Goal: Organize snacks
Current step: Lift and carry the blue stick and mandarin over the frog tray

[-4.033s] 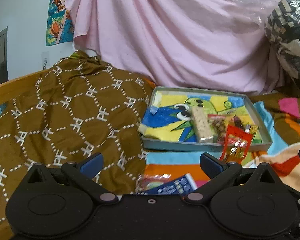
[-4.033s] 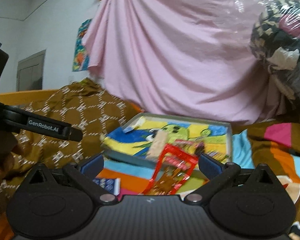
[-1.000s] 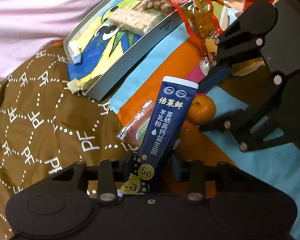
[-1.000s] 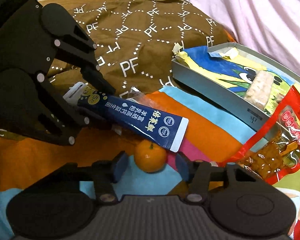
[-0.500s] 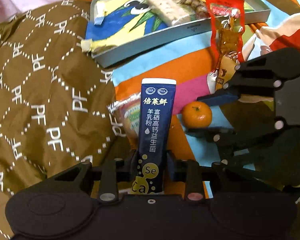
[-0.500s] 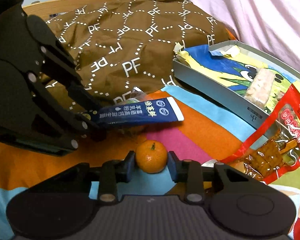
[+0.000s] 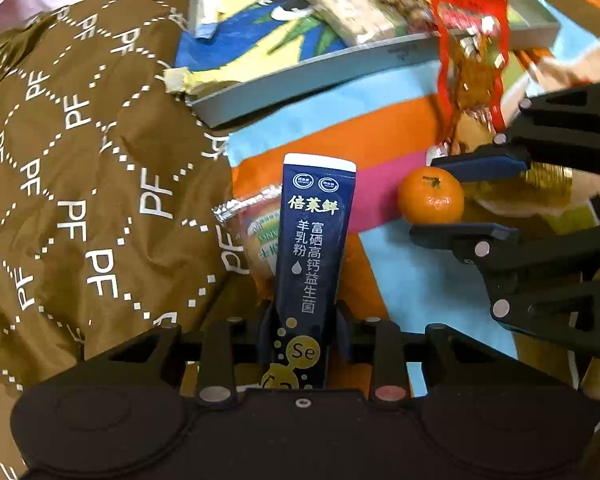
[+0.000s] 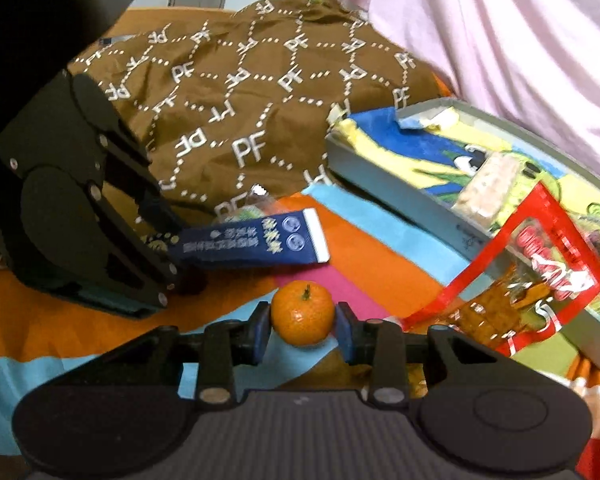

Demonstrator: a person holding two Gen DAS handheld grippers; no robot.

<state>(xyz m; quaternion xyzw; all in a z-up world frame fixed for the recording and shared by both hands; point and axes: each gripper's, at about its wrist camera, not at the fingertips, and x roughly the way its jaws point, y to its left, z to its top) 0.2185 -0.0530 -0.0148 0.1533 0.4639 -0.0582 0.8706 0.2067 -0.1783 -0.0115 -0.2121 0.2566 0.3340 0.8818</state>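
The left gripper [image 7: 303, 322] is clamped on the bottom end of a dark blue sachet [image 7: 314, 248], which sticks straight out ahead of it over the bed. The right gripper [image 8: 302, 330] has its two fingers squeezed onto a little orange [image 8: 302, 313], one pad on each side.

Around them it's pretty crowded. Right under the sachet there's a clear snack packet [image 7: 256, 236] with a crimped silver edge and green print, too blurry to read, lying half on a brown blanket [image 7: 80, 168] covered in white "PF" letters and dotted hexagons. The blanket bunches up to the left. The rest of the bed is a striped sheet [image 7: 384, 128] in orange, pink and light blue.

Further back is a grey tray [image 8: 396, 184] lined with a cartoon picture in blue, yellow and green. Inside it is a pale cereal bar [image 7: 348, 12] in clear wrap, and beside that some nutty-looking snack I can't make out. A red bag [image 8: 532, 272] with a see-through window and brown pieces inside hangs over the tray's near wall, sitting between the orange and the tray. Pink cloth [image 8: 500, 32] hangs behind everything.

Writing: the sachet says 倍莱鲜 up top, then 富硒高钙益生菌 羊乳粉, with "Se" and "Ca" in gold bubbles near the grip. The red bag has white lettering, too blurred to read.
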